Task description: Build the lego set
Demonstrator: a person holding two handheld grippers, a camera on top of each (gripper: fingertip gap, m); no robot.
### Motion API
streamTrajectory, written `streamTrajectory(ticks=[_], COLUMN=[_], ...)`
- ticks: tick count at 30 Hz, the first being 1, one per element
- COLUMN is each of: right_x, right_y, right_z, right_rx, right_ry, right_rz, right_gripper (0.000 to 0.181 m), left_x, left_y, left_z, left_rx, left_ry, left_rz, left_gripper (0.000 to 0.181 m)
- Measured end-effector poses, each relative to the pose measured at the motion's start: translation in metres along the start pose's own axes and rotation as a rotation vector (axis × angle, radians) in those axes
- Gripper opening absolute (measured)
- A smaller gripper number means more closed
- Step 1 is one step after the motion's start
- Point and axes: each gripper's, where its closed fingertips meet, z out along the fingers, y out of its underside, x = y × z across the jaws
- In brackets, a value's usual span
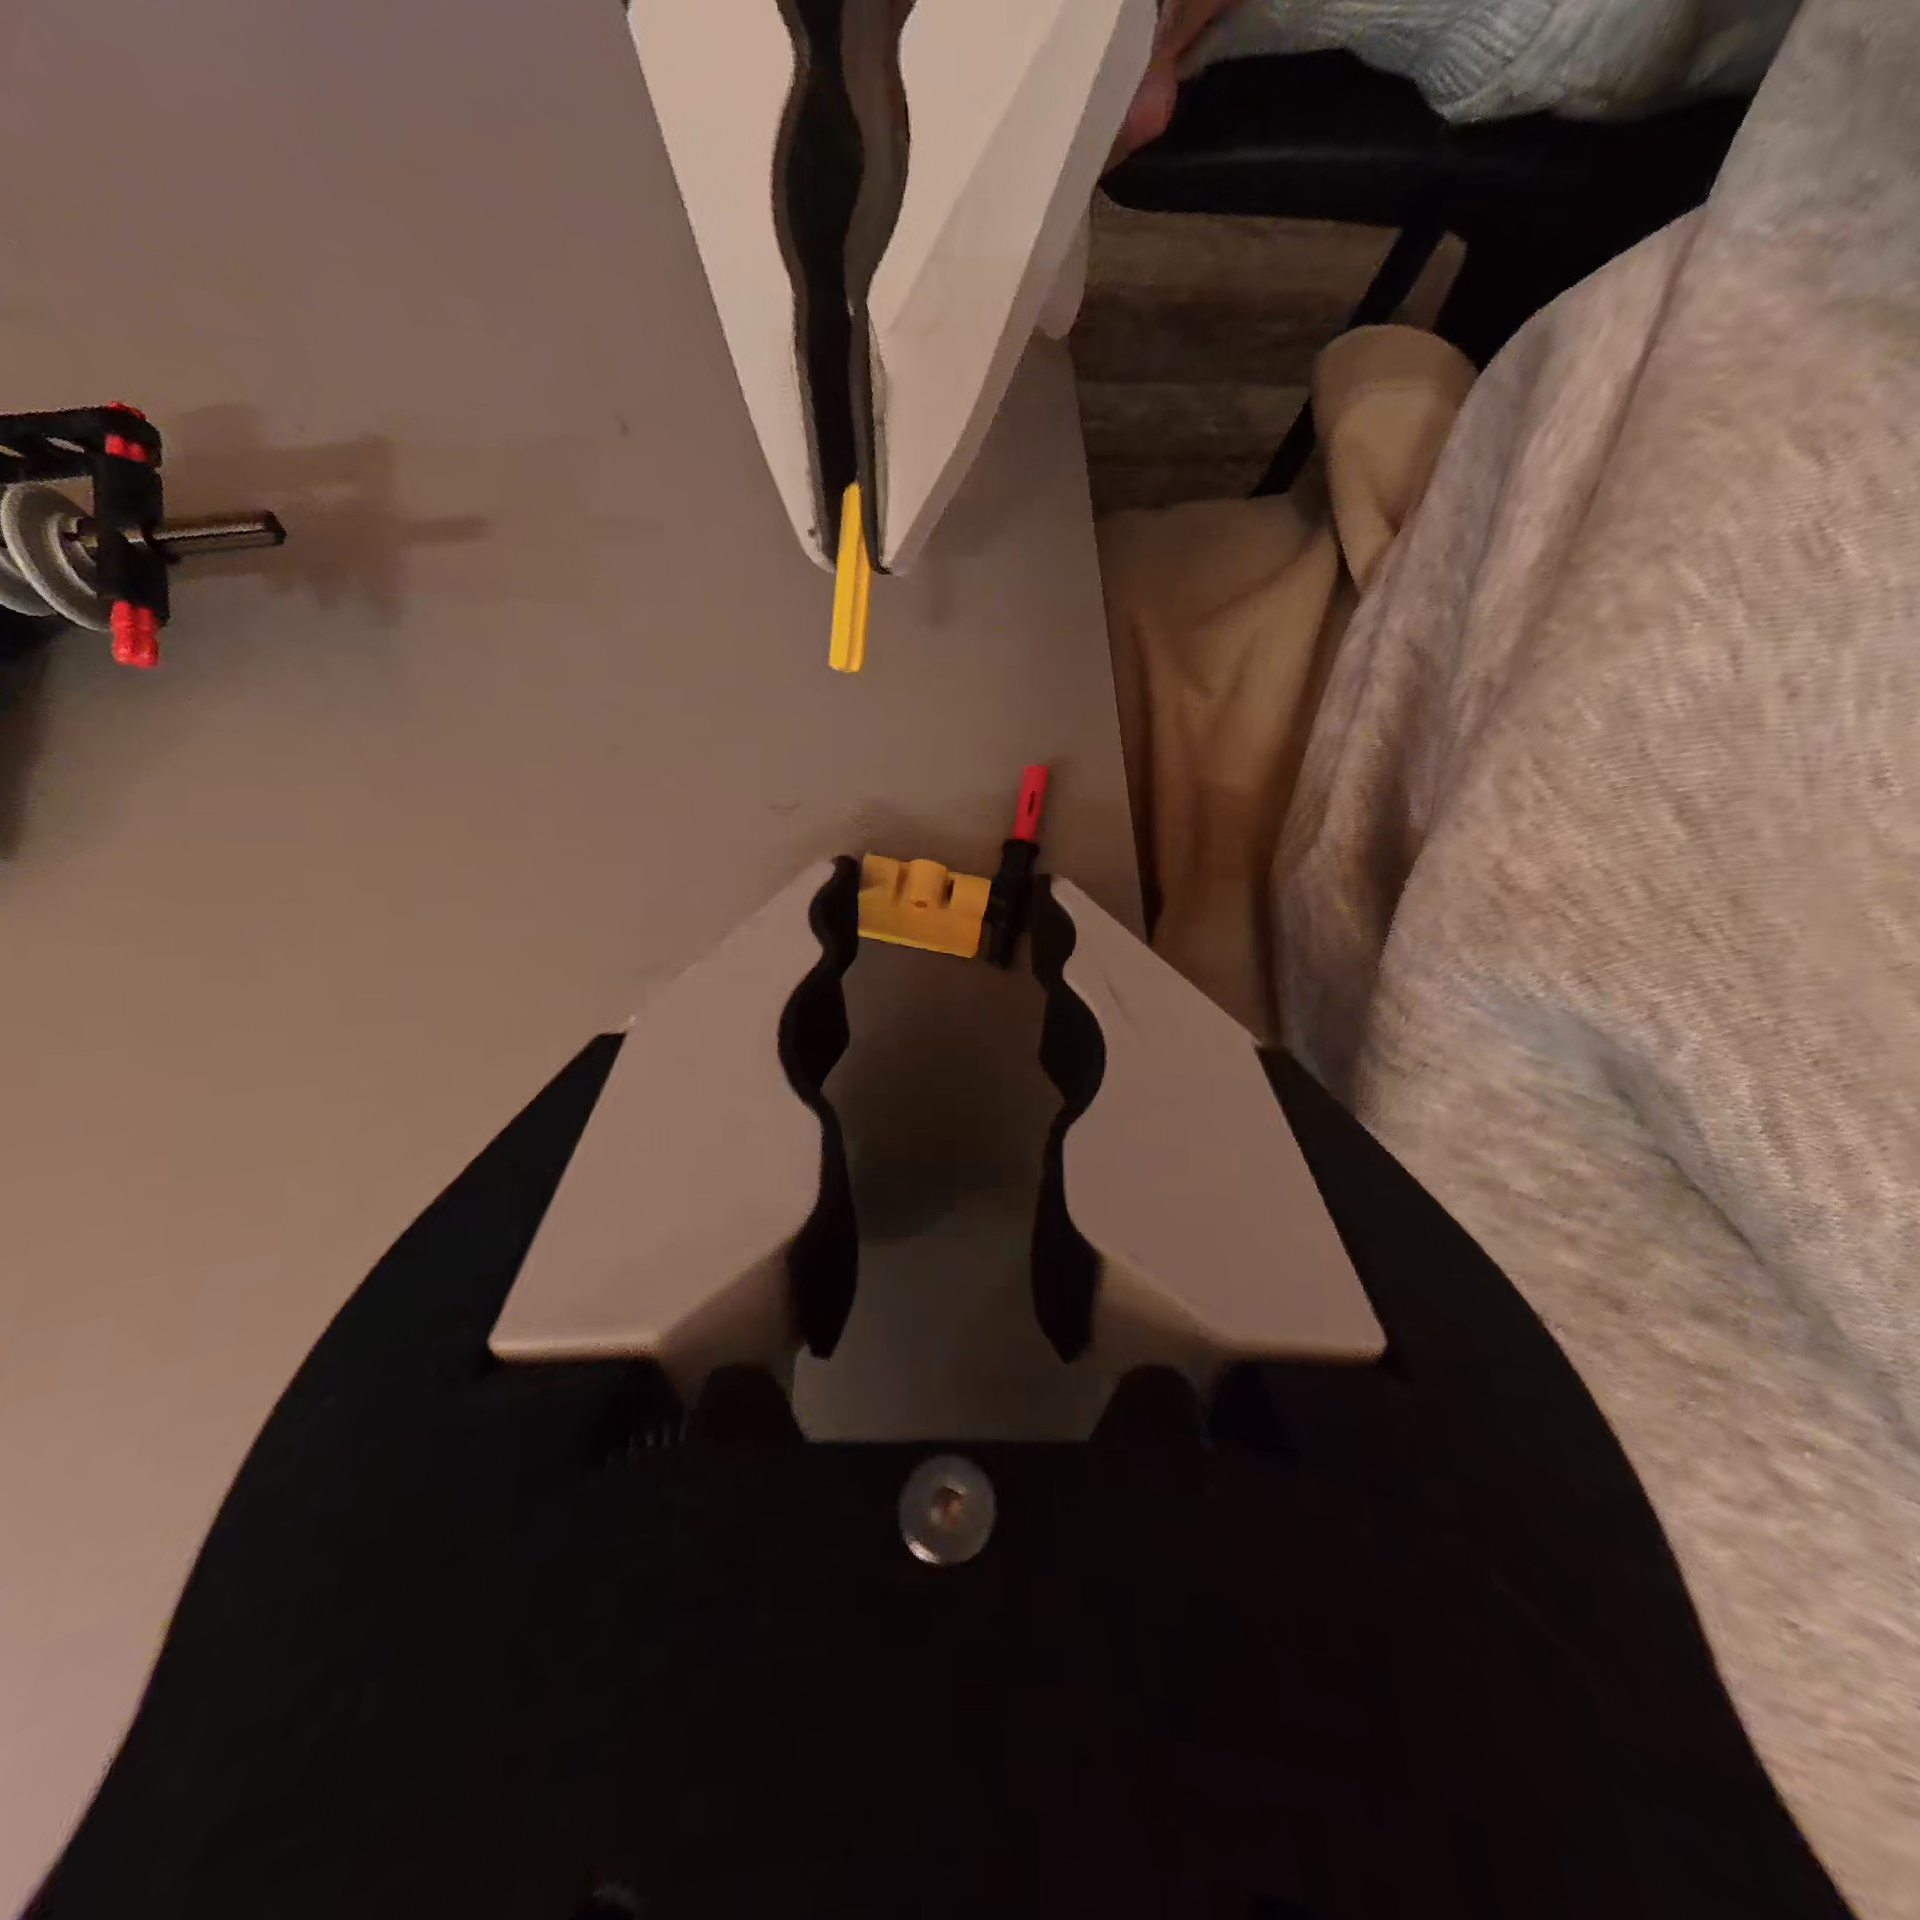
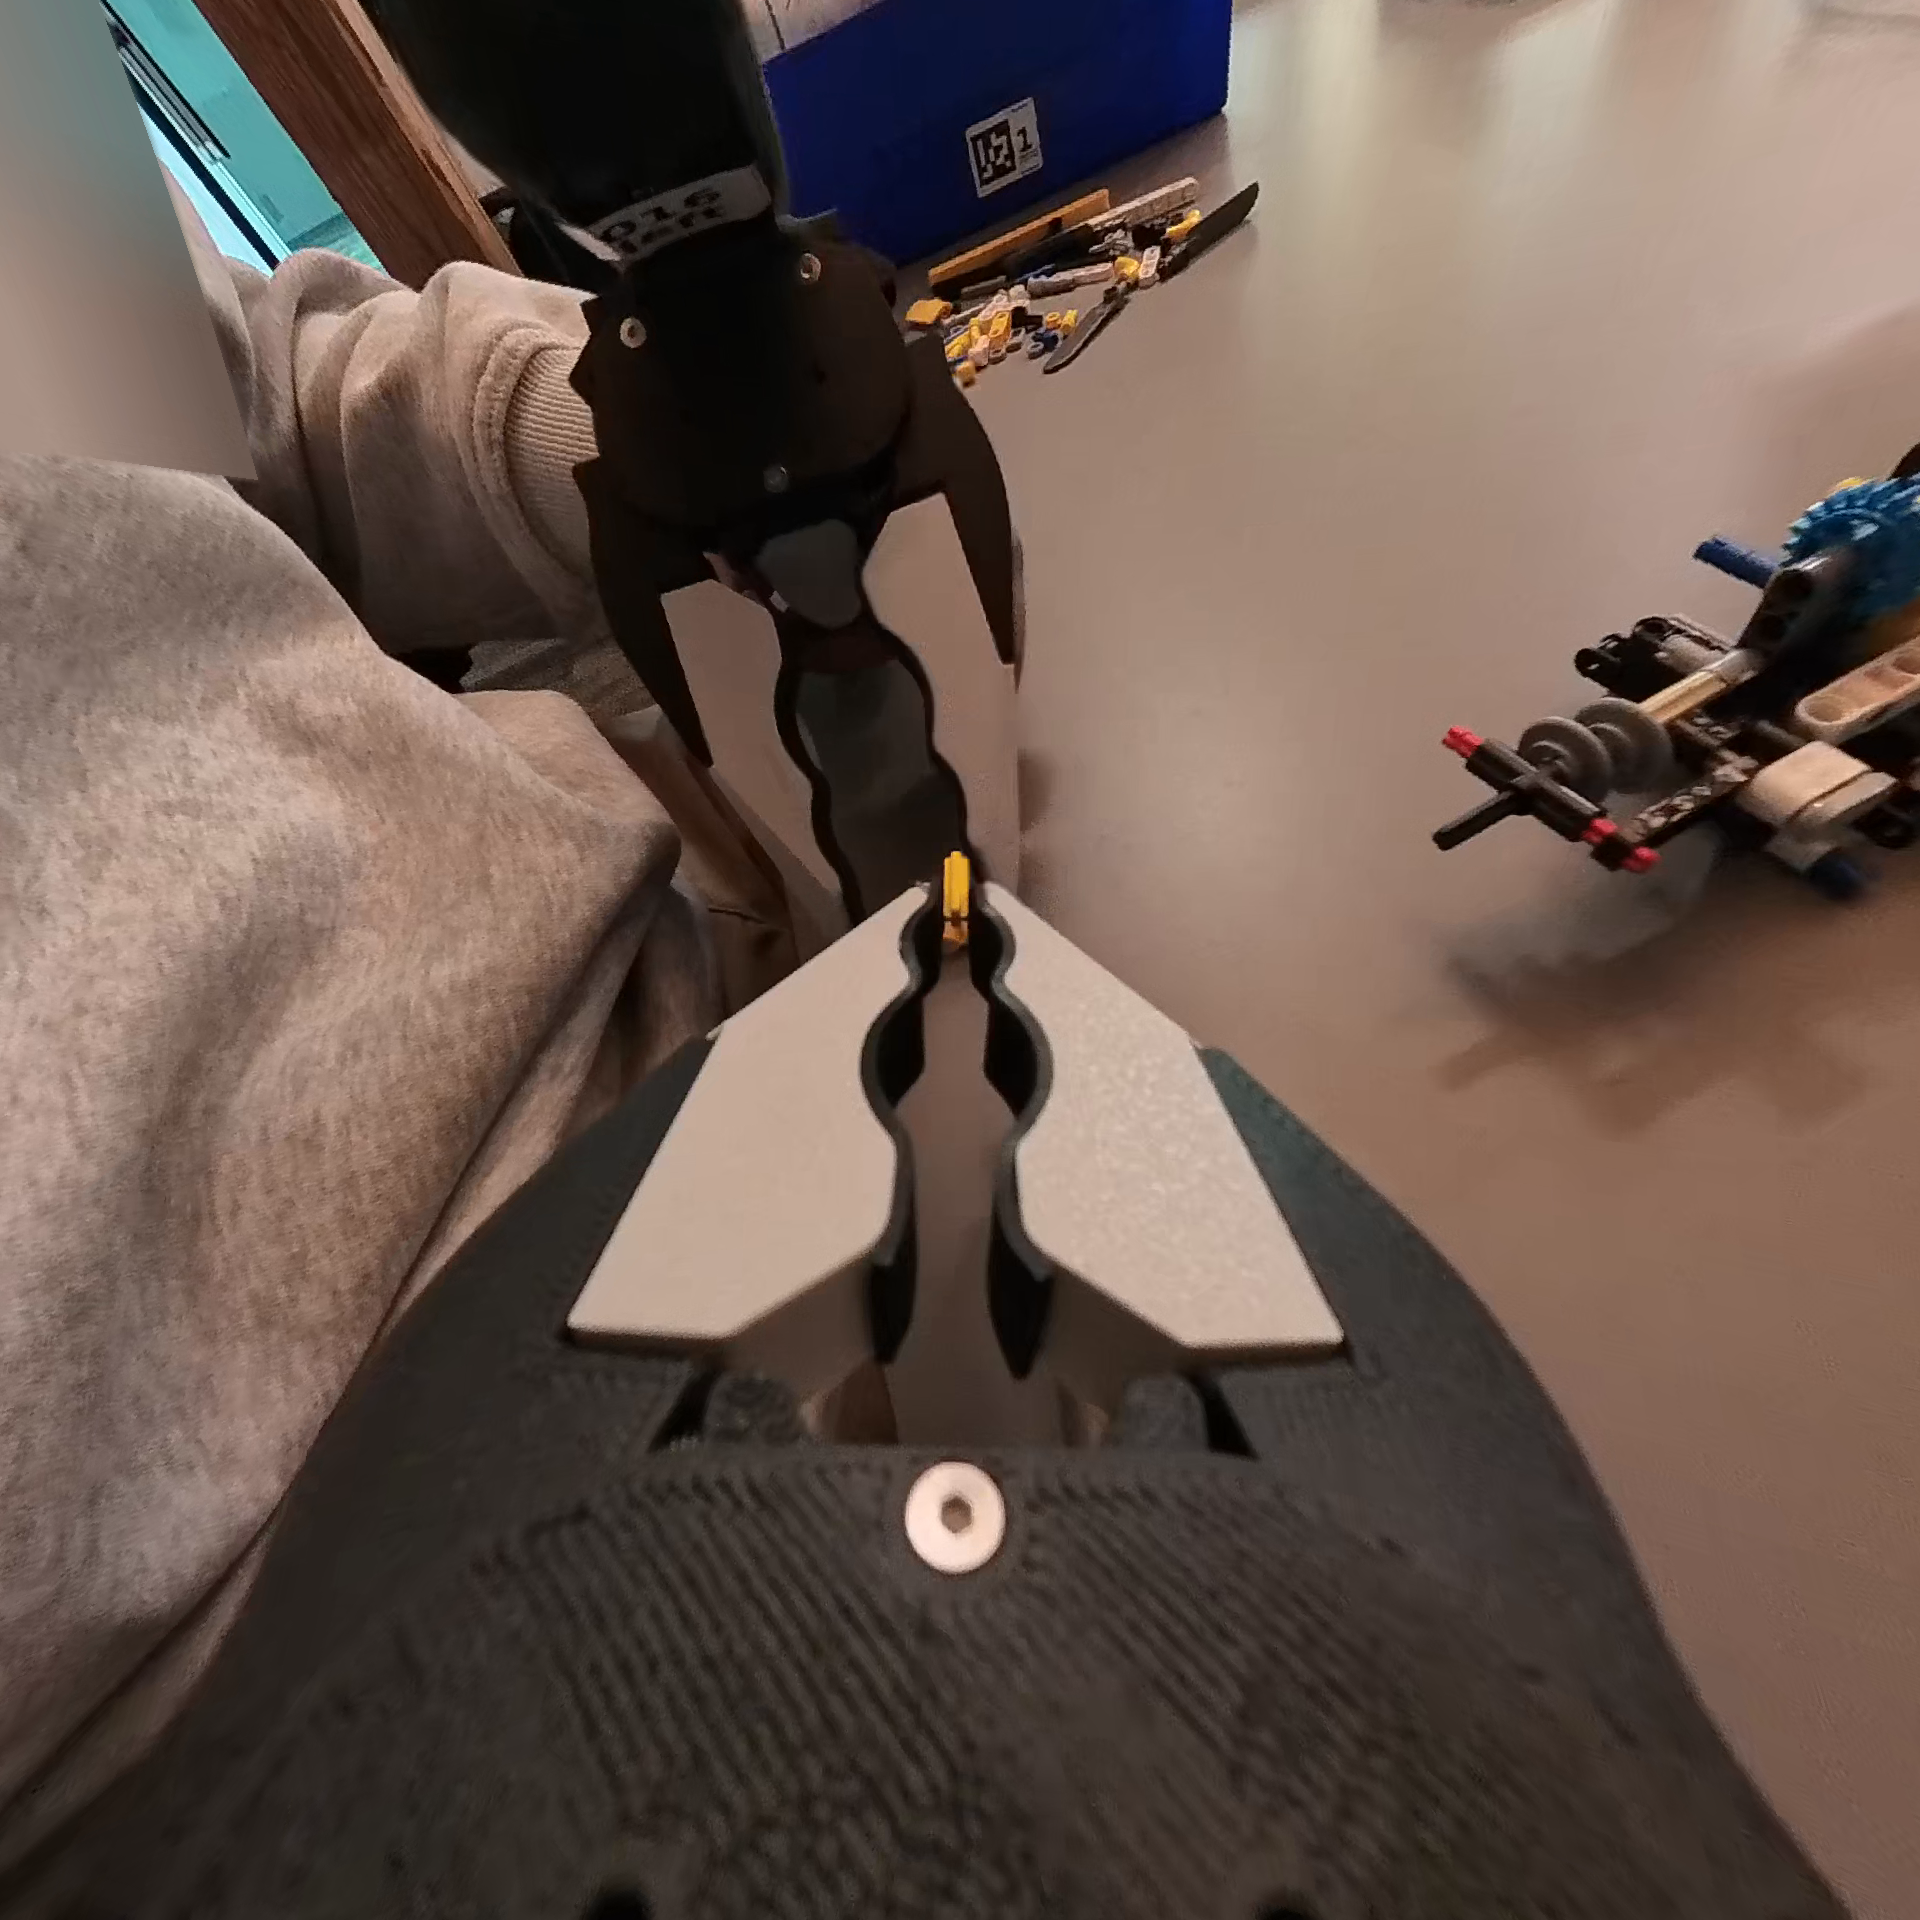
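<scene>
In the left wrist view my left gripper [image 1: 940,896] is shut on a small yellow block [image 1: 920,904] with a black and red pin [image 1: 1016,862] on its right side, low over the table near its edge. My right gripper [image 1: 857,561] comes in from the top, shut on a thin yellow axle [image 1: 850,603] that points at the block with a gap between them. In the right wrist view my right gripper [image 2: 953,916] pinches the yellow axle [image 2: 954,883], and the left gripper's white fingers [image 2: 987,675] face it closely.
A partly built model [image 2: 1683,769] with grey wheels and red pins stands at the right, and also shows at the left edge [image 1: 94,530]. A blue box [image 2: 987,94] and a pile of loose parts [image 2: 1060,291] lie at the back. The table edge [image 1: 1117,675] and grey sleeves [image 2: 260,831] are close.
</scene>
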Motion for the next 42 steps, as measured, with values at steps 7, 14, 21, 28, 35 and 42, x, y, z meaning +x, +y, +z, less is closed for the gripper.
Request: streamTrajectory(ticks=[7, 14, 21, 28, 35, 42], right_x=[-0.001, -0.020, -0.027, -0.022, -0.025, -0.023], right_y=[0.001, -0.006, -0.010, -0.011, -0.009, -0.007], right_z=[0.000, 0.014, 0.025, 0.022, 0.022, 0.023], right_rx=[-0.005, -0.005, -0.035, -0.027, -0.027, -0.035], right_ry=[-0.010, -0.048, -0.076, -0.042, -0.055, -0.054], right_rz=[0.003, -0.087, -0.141, -0.154, -0.177, -0.162], right_gripper=[0.003, 0.003, 0.003, 0.003, 0.003, 0.003], left_x=[0.001, 0.007, 0.010, 0.008, 0.009, 0.007], left_y=[-0.005, -0.034, -0.034, -0.031, -0.030, -0.029], left_z=[-0.005, -0.047, -0.053, -0.051, -0.047, -0.045], left_rx=[0.047, 0.410, 0.443, 0.420, 0.399, 0.385], left_ry=[0.007, 0.191, 0.220, 0.224, 0.232, 0.220], left_rz=[-0.012, -0.284, -0.315, -0.330, -0.336, -0.343], left_gripper=[0.031, 0.030, 0.030, 0.030, 0.030, 0.029])
